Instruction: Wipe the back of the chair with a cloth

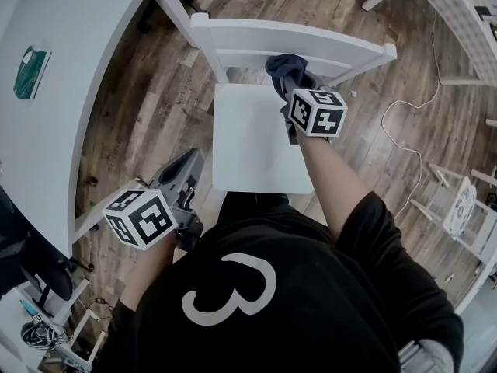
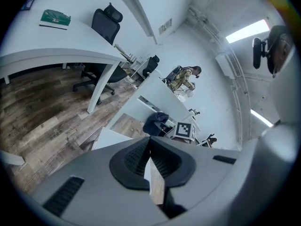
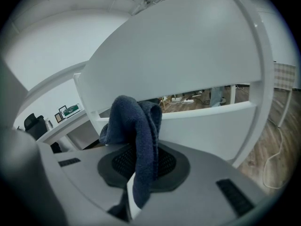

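Note:
A white wooden chair (image 1: 260, 134) stands in front of me, its back (image 1: 295, 39) made of two slats. My right gripper (image 1: 291, 84) is shut on a dark blue cloth (image 1: 284, 67) and holds it against the lower slat (image 3: 207, 126) of the chair back. In the right gripper view the cloth (image 3: 141, 140) hangs bunched between the jaws, close to the wide upper slat (image 3: 188, 51). My left gripper (image 1: 182, 173) hangs low at the chair's left side with its jaws shut and nothing in them. From the left gripper view, the cloth (image 2: 156, 123) shows far off.
A white table (image 1: 54, 107) with a green book (image 1: 31, 71) stands on my left, its leg (image 1: 177, 10) near the chair's back corner. A white cable (image 1: 408, 130) runs over the wood floor at right. White furniture (image 1: 466, 208) stands at far right. A person (image 2: 182, 79) stands far off.

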`<state>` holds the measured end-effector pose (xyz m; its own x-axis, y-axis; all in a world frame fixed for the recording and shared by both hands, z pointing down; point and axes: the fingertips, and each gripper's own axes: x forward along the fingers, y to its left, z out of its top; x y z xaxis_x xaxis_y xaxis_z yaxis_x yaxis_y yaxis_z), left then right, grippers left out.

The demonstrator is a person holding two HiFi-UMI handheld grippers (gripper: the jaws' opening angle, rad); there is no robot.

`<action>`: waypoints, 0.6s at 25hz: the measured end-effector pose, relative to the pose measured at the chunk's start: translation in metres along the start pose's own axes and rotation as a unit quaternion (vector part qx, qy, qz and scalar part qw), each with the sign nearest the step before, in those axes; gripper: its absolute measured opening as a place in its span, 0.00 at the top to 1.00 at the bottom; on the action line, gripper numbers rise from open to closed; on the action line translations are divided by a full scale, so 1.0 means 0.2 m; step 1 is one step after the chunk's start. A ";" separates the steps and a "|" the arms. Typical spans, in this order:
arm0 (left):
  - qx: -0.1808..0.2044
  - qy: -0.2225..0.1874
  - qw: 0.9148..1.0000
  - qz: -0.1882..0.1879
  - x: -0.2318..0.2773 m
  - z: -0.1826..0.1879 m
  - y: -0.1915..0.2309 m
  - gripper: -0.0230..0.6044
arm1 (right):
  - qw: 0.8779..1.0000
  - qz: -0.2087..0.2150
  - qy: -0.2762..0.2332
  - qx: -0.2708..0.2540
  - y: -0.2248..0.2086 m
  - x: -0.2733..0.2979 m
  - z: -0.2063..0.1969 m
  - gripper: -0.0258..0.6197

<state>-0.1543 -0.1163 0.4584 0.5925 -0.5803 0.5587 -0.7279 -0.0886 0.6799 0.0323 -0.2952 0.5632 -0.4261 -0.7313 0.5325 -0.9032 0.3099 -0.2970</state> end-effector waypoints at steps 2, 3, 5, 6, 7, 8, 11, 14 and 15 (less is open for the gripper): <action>0.004 0.007 1.000 -0.006 0.06 -0.03 -0.05 0.94 | 1.000 -0.007 0.001 -0.003 -0.08 -0.04 0.00 0.88; 0.006 0.010 1.000 -0.010 0.09 -0.04 -0.08 0.94 | 1.000 -0.011 0.001 -0.004 -0.13 -0.07 0.00 0.88; 0.009 0.014 1.000 -0.017 0.14 -0.06 -0.14 0.94 | 1.000 -0.018 0.001 -0.006 -0.21 -0.11 0.00 0.88; 0.011 0.017 1.000 -0.019 0.16 -0.07 -0.16 0.94 | 1.000 -0.021 0.000 -0.006 -0.25 -0.13 0.00 0.88; 0.012 0.020 1.000 -0.021 0.18 -0.08 -0.18 0.94 | 1.000 -0.025 0.000 -0.006 -0.29 -0.15 0.00 0.88; 0.014 0.023 0.999 -0.022 0.20 -0.09 -0.20 0.94 | 1.000 -0.029 -0.001 -0.006 -0.33 -0.18 0.01 0.88; 0.018 0.028 0.999 -0.024 0.24 -0.11 -0.25 0.94 | 0.999 -0.044 -0.003 0.000 -0.45 -0.24 0.01 0.88; 0.024 0.027 0.999 -0.025 0.26 -0.13 -0.30 0.94 | 0.998 -0.057 -0.005 0.006 -0.54 -0.29 0.00 0.88; 0.027 0.026 0.999 -0.025 0.27 -0.14 -0.32 0.94 | 0.998 -0.060 -0.005 0.010 -0.57 -0.30 -0.01 0.88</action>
<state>-0.0659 -0.1185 0.4576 0.6443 -0.5313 0.5501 -0.7138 -0.1597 0.6819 0.1599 -0.2860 0.5661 -0.3146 -0.7684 0.5574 -0.9463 0.2080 -0.2474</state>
